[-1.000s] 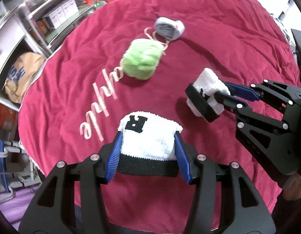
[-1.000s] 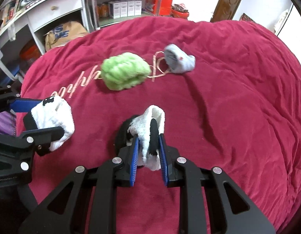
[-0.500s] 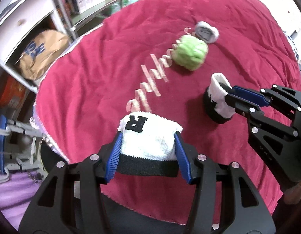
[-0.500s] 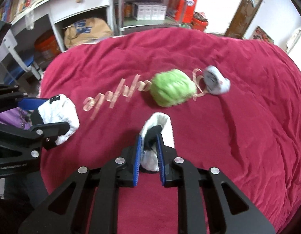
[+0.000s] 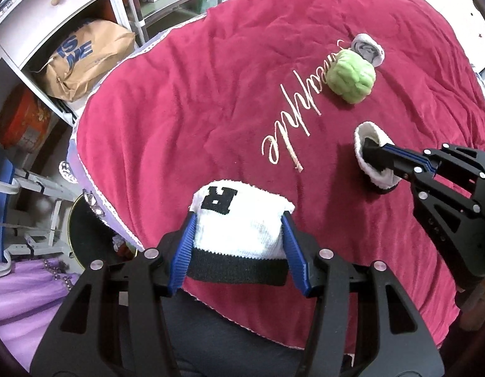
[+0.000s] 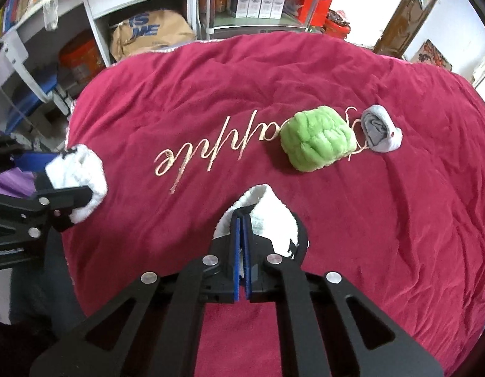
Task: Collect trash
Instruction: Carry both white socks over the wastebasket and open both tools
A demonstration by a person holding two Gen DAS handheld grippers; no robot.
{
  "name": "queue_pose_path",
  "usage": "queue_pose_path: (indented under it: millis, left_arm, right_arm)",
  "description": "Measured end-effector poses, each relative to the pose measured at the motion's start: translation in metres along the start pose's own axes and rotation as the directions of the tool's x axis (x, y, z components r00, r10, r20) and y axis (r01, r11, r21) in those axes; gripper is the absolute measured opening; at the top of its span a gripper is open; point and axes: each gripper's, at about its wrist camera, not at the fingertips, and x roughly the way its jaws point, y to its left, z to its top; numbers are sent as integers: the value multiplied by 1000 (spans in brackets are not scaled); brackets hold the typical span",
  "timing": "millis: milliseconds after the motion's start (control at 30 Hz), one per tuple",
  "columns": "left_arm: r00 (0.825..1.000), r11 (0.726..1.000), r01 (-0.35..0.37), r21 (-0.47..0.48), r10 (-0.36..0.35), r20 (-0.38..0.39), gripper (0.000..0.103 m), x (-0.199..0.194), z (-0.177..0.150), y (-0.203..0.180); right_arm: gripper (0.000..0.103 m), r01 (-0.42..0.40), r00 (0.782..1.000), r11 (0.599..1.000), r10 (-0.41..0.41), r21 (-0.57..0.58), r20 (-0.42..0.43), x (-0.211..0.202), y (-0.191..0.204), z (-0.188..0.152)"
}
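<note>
My left gripper is shut on a rolled white sock with a black band and a black letter R, holding it above the near left edge of the red blanket. In the right wrist view that gripper and its sock sit at the left. The jaws of my right gripper are closing to a tight pinch on the cuff of a second white and black sock, with its pads pressed on the fabric. A fluffy green ball and a grey sock lie on the blanket beyond.
White shelves hold a brown paper bag and small boxes past the blanket's far edge. An orange tin stands lower left. A dark round container with a gold rim and purple cloth lie below the blanket's left edge.
Both grippers have carried their socks leftward toward the blanket's edge, leaving the green ball and grey sock farther off. The right jaws have narrowed to a thin pinch on the sock's cuff.
</note>
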Motion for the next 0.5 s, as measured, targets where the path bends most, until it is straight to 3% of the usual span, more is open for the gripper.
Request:
queue_pose_path:
  millis: [300,500]
  left_arm:
    - [1000,1000,14,8,-14,11,53,-4,-3,-1]
    - [1000,1000,12,-20,-11,20,53,-8,-7,10]
  right_arm:
    - [1,-57,997,998,56,17,52,-35,-2,2]
    - [1,-99,992,995,101,-32,73,-50,19,11]
